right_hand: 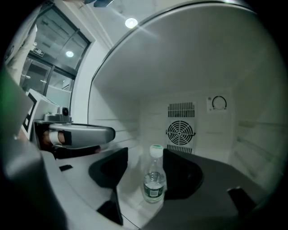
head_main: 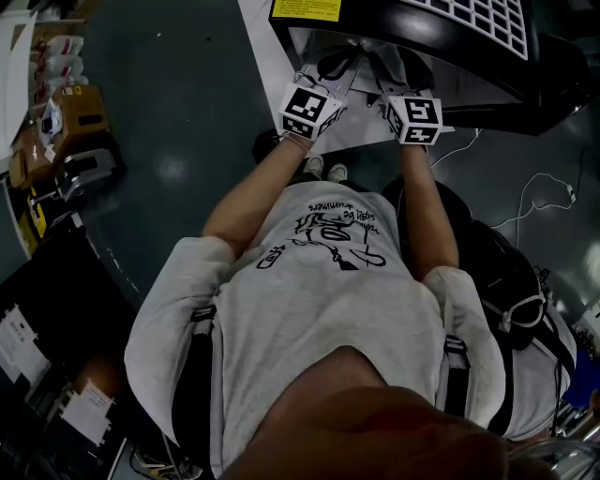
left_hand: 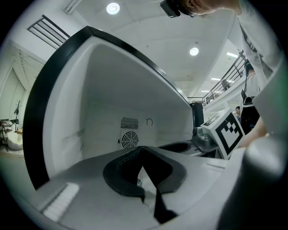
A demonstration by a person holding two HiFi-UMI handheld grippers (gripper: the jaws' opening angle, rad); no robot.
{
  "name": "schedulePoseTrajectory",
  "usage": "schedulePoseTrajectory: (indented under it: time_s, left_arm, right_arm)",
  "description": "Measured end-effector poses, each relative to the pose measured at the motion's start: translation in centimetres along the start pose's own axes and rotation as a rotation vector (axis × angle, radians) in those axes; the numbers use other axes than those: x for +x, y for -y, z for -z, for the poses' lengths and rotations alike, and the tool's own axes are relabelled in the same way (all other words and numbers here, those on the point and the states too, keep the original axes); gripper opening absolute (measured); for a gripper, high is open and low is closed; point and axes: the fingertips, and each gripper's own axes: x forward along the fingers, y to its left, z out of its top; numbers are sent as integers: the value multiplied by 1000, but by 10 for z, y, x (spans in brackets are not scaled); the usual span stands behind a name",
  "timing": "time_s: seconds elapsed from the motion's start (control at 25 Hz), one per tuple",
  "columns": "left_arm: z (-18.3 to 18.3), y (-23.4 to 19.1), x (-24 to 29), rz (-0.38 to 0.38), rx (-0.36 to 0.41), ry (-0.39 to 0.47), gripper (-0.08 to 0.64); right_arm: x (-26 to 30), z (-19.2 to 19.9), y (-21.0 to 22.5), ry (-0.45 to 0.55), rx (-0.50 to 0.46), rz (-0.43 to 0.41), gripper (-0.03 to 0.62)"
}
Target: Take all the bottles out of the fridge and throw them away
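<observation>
Right claw [right_hand: 145, 156] wide open, pads either side of the upright bottle [right_hand: 154, 179] on the fridge floor [right_hand: 131, 204], not touching: set for a body grab. Left claw [left_hand: 144, 155] looks shut, probably empty.

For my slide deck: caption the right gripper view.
Open right gripper frames an upright water bottle inside the white fridge.

Your head view: dim, underexposed. Your gripper views: fisheye-warped, black corners, round white ceiling downlights [left_hand: 113, 7] flaring, foreground blurred.
</observation>
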Motion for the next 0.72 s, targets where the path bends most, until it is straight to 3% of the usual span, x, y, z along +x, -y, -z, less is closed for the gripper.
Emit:
schedulePoseTrajectory:
  time_s: [0.72]
  left_arm:
    - [22, -31, 22, -82, -58, -55, 9]
  right_arm:
    - [49, 10, 25, -12, 20, 11, 235]
